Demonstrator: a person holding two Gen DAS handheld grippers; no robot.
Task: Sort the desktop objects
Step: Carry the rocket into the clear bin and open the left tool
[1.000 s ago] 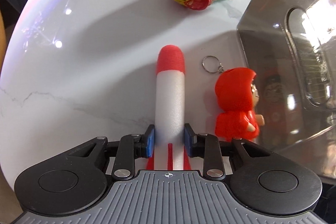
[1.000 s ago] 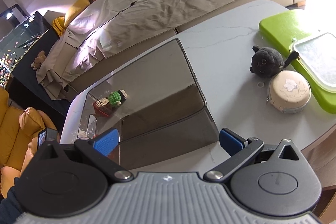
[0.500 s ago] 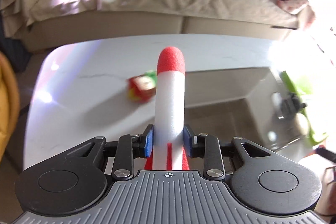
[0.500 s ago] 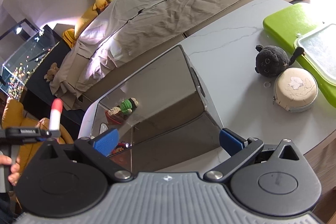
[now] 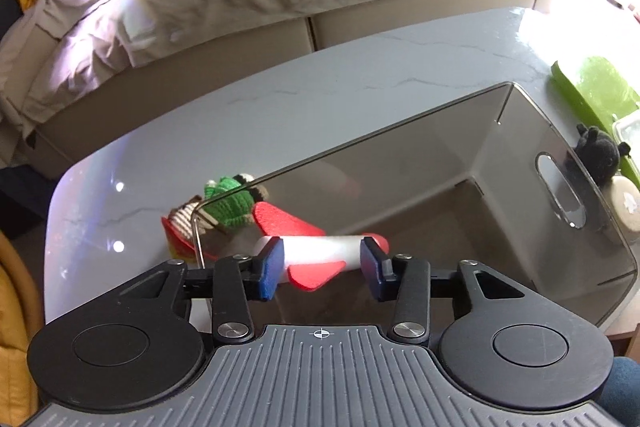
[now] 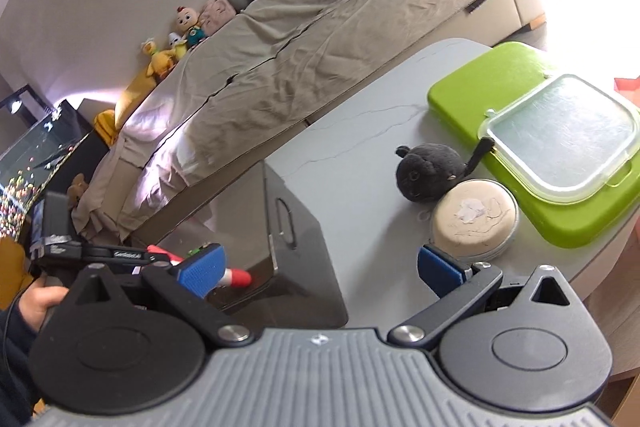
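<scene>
- Left wrist view: the left gripper (image 5: 320,269) stands with its jaws apart, over the near left part of the smoky clear box (image 5: 500,195). The toy rocket (image 5: 320,253) lies crosswise between the pads, inside or just above the box; whether it rests on the bottom, I cannot tell. It looks like light foam, soft and not slippery, so its white body is the best place to hold; the thin red fins may bend.
- A knitted doll (image 5: 224,203) lies on the surface just beyond the box's far left corner.
- Right wrist view: the right gripper (image 6: 320,267) is wide apart and empty, near the box (image 6: 304,227). A black plush (image 6: 430,171) and a round pouch (image 6: 474,219) lie on the surface to the right, touching each other, soft and light by their look.
</scene>
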